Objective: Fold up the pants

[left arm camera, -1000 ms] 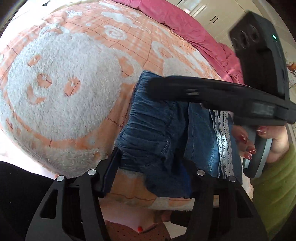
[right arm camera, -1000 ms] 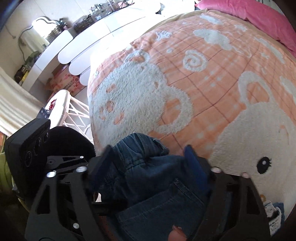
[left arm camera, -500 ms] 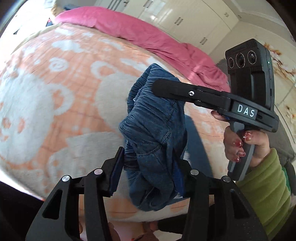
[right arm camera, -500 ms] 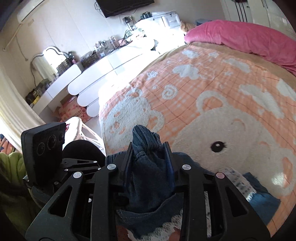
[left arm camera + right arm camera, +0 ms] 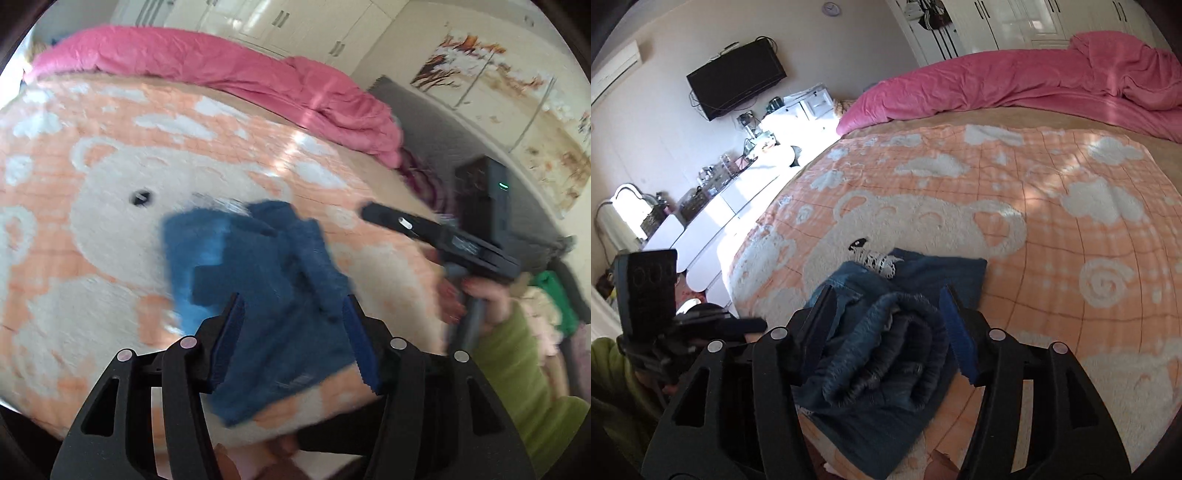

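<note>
Bed (image 5: 1071, 229) under an orange bear-print blanket (image 5: 1015, 192), wide and bare beyond the bundle; pink duvet (image 5: 1015, 92) heaped along the far side; dresser (image 5: 713, 218) past the left edge.

Pants (image 5: 886, 354): dark denim with a lace trim (image 5: 879, 260), lying bunched in a thick folded stack near the front edge of the bed. Likely soft, limp and moderately heavy; layers apt to slide apart unless pinched through the gathered waistband or a full fold edge.

Right gripper (image 5: 886, 328): jaws spread, straddling the rolled waistband, not clenched on it.

Left gripper (image 5: 291, 336): jaws apart, blue pads either side of the cloth, nothing held; left view blurred.

Ample room to the far side and right for flattening; little margin toward the front edge.
</note>
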Action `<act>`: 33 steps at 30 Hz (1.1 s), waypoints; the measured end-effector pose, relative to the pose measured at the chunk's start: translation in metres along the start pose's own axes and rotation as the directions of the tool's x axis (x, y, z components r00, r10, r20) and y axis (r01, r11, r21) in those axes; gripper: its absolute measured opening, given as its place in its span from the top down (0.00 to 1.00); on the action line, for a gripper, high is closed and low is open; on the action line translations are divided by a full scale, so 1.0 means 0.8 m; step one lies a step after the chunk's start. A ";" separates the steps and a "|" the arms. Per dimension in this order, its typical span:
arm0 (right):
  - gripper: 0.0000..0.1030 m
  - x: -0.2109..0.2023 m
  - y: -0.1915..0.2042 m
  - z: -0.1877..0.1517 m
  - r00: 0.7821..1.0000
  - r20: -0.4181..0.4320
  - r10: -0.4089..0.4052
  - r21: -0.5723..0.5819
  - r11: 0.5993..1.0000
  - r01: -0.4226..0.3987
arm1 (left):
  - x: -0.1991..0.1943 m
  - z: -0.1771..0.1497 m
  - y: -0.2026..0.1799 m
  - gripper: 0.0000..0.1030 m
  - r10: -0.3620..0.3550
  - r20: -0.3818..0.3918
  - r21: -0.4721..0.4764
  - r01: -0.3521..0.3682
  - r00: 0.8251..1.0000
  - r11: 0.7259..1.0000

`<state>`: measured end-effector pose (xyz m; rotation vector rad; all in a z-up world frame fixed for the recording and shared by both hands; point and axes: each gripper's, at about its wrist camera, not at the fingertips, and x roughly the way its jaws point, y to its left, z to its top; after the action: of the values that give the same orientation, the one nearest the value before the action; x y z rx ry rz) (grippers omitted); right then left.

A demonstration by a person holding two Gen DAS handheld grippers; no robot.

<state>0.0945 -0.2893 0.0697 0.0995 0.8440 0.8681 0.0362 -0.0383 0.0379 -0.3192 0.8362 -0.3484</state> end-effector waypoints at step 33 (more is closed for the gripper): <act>0.28 -0.028 0.024 -0.070 0.963 0.076 -0.258 0.067 0.965 0.254 | 0.035 0.011 0.011 0.31 0.188 -0.005 0.177 -0.184 0.982 0.967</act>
<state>0.0356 -0.3062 0.0534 0.0737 0.7823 0.5929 0.0617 -0.0413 0.0213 -0.0715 0.8436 -0.2479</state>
